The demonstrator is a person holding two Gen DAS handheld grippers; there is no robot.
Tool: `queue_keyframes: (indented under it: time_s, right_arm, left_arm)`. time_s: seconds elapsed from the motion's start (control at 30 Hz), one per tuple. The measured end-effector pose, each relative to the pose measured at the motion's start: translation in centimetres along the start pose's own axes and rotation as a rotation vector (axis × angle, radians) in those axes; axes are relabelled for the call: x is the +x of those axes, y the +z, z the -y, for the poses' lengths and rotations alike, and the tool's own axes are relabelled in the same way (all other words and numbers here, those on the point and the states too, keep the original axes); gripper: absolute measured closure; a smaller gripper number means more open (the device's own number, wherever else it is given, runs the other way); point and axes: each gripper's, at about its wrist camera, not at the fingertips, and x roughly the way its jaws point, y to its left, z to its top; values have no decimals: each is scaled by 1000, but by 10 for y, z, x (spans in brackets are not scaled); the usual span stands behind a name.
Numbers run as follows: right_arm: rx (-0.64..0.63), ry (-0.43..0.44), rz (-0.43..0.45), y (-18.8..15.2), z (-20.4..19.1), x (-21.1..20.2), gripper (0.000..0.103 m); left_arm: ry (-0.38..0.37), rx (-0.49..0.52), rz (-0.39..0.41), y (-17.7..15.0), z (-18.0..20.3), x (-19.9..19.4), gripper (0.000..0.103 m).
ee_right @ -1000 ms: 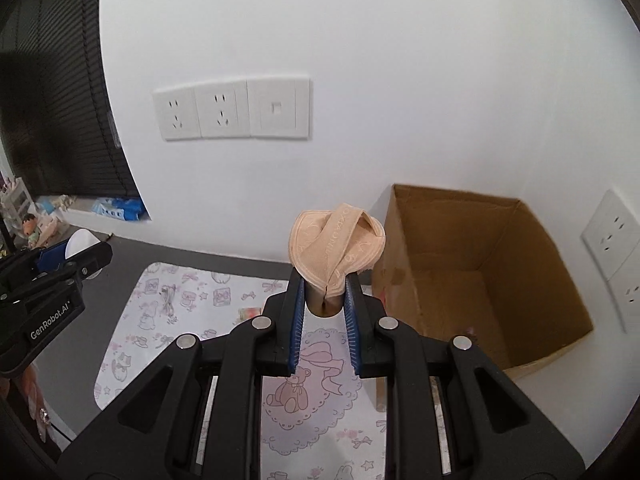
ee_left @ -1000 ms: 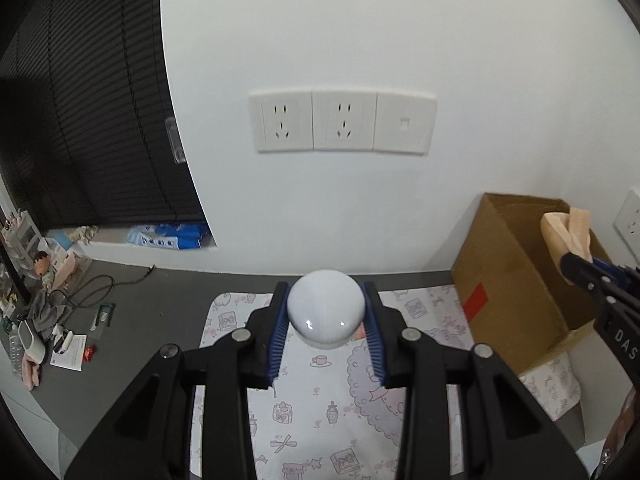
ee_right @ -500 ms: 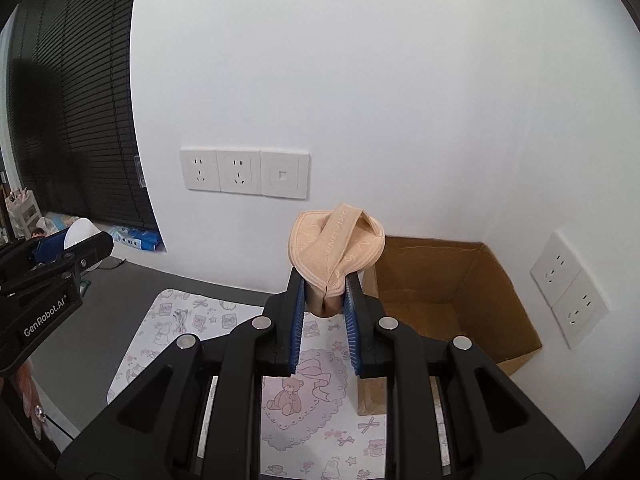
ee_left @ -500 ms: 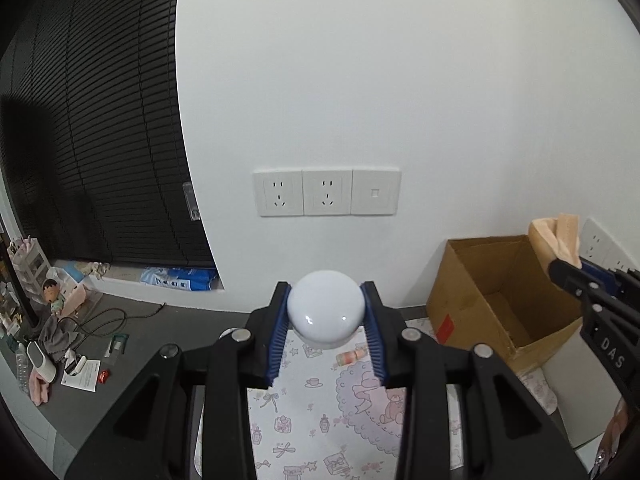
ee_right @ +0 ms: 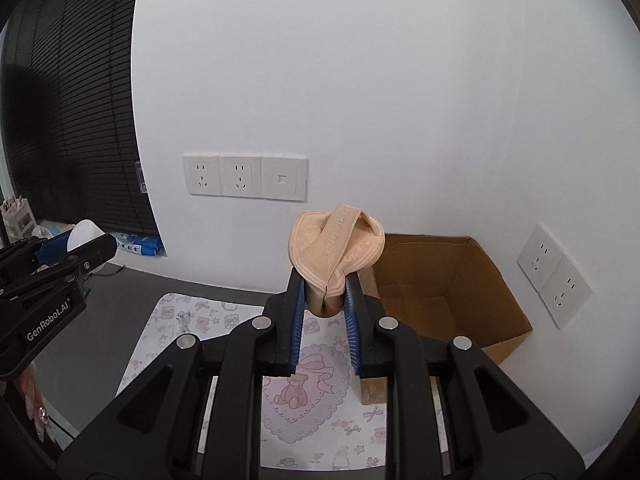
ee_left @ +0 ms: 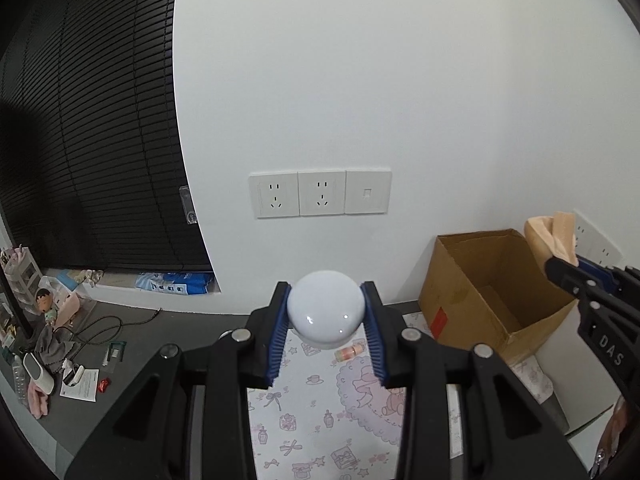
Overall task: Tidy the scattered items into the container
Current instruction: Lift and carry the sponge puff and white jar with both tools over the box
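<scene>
Above the patterned mat (ee_left: 320, 420) on the grey counter (ee_left: 132, 360), two tools are raised, one item in each. Left tool (ee_left: 326, 320): pads closed against the two sides of one white dome-shaped object (ee_left: 325, 314), rounded face toward the camera (no clear long axis). Right tool (ee_right: 323, 300): blue pads nearly together, clamping the lower end of one peach fabric strap bundle (ee_right: 336, 246). The bundle stands up out of the grip, long axis roughly vertical, a lettered band crossing its top diagonally.

Count on the mat: one small bottle with an orange-pink label (ee_left: 350, 351), lying on its side just beside the dome in the left view. One cardboard box (ee_right: 448, 292) sits at the mat's right end, against the white wall, top open, flaps up, interior mostly bare cardboard. In the right view the bundle overlaps the box's left rim; whether it is over the opening cannot be told.

Wall: three plates in one row (ee_right: 244, 178), two of them sockets, plus two socket plates (ee_right: 554, 276) on the side wall right of the box. Open air above the box. Clutter lies at the counter's far left (ee_left: 52, 340), well apart from the mat.
</scene>
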Motion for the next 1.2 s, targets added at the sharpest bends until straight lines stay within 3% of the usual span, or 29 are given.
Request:
queue_keyframes:
  time_s: [0.3, 0.57, 0.83, 1.2]
  right_arm:
    - [-20, -4, -5, -10, -16, 0, 84]
    - [-1, -24, -6, -15, -1, -1, 84]
    - [30, -50, -31, -21, 65, 15, 84]
    - [111, -155, -123, -34, 207, 76, 84]
  left_arm:
    - [-9, 1, -3, -4, -3, -2, 68]
    - [-10, 1, -10, -1, 25, 10, 68]
    - [-46, 36, -44, 11, 97, 46, 68]
    - [-162, 118, -139, 20, 233, 127, 68]
